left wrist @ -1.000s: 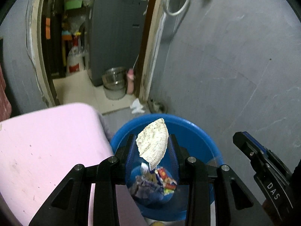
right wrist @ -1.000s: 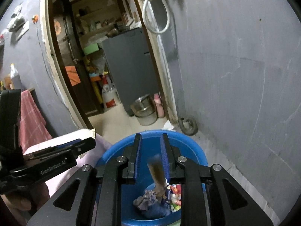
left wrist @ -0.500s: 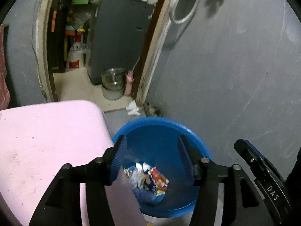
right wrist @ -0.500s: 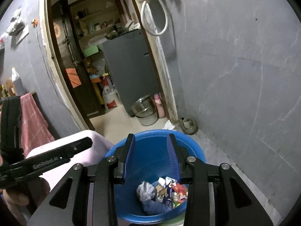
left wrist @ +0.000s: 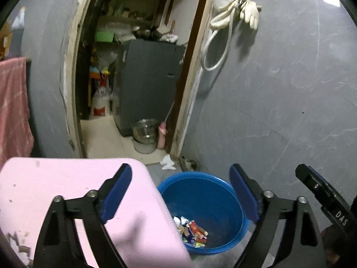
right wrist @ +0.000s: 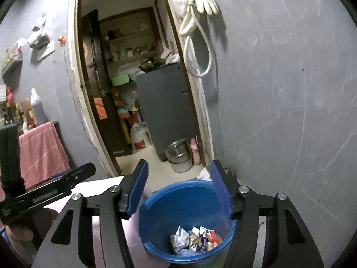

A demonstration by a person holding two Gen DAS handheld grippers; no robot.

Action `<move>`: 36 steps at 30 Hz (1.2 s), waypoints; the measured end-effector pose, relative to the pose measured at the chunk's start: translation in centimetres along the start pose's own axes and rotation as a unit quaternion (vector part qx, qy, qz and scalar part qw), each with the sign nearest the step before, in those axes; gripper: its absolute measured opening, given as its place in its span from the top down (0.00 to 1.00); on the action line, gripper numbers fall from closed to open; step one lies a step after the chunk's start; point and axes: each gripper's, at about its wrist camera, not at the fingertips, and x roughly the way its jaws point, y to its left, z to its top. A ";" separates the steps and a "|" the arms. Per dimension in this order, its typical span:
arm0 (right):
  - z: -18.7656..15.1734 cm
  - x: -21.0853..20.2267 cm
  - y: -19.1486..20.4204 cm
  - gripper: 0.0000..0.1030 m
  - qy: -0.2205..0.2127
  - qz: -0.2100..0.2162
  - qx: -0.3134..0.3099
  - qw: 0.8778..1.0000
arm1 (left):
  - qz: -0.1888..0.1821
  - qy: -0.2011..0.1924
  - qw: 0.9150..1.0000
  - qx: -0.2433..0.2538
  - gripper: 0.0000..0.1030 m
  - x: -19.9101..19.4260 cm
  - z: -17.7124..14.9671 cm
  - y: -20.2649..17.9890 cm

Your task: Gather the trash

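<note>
A blue plastic tub (left wrist: pixel 214 189) (right wrist: pixel 169 203) stands on the floor by the grey wall, with a heap of crumpled wrappers and paper scraps (left wrist: pixel 191 231) (right wrist: pixel 196 241) at its bottom. My left gripper (left wrist: pixel 180 189) hangs above and before the tub, its jaws opening wide with nothing between them. My right gripper (right wrist: pixel 178 185) is over the tub's near rim, its jaws also opening and empty. Each gripper shows at the edge of the other's view: the right one (left wrist: pixel 323 201), the left one (right wrist: pixel 46 192).
A pink-topped table (left wrist: pixel 55 189) lies left of the tub. Behind is a doorway with a grey cabinet (left wrist: pixel 147 84), a steel pot (left wrist: pixel 145 131) and a pink bottle (left wrist: pixel 161 137) on the floor. A hose and gloves (left wrist: pixel 234 13) hang on the wall. A red towel (left wrist: pixel 13 109) hangs at left.
Both grippers let go of their trash, a pale flat piece from the left and a small scrap from the right, which dropped into the tub. Both jaws spread wide and both grippers rose.
</note>
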 end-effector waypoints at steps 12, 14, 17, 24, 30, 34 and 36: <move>0.7 -5.5 2.8 0.10 -0.030 0.016 -0.015 0.999 | 0.023 -0.049 0.999 0.006 0.06 -7.9 -0.8 1.0; 0.7 -6.5 3.2 0.03 -0.036 0.018 -0.016 0.999 | 0.028 -0.056 0.998 0.008 0.05 -9.0 -1.0 1.0; 0.5 -7.9 3.5 0.00 -0.045 0.020 -0.014 0.999 | 0.036 -0.066 0.997 0.010 0.02 -10.8 -1.5 1.0; -0.1 -10.5 4.6 0.00 -0.054 0.028 -0.016 0.998 | 0.052 -0.086 0.995 0.022 0.02 -14.6 -2.7 1.3; -0.6 -12.2 5.9 0.00 -0.059 0.039 -0.021 0.997 | 0.065 -0.092 0.993 0.030 0.01 -17.1 -4.0 2.0; -1.3 -13.5 6.7 0.00 -0.066 0.044 -0.024 0.997 | 0.077 -0.096 0.992 0.034 0.01 -18.5 -5.0 2.3; -1.5 -14.0 7.2 0.00 -0.068 0.045 -0.027 0.996 | 0.082 -0.096 0.991 0.036 0.01 -19.2 -5.6 2.5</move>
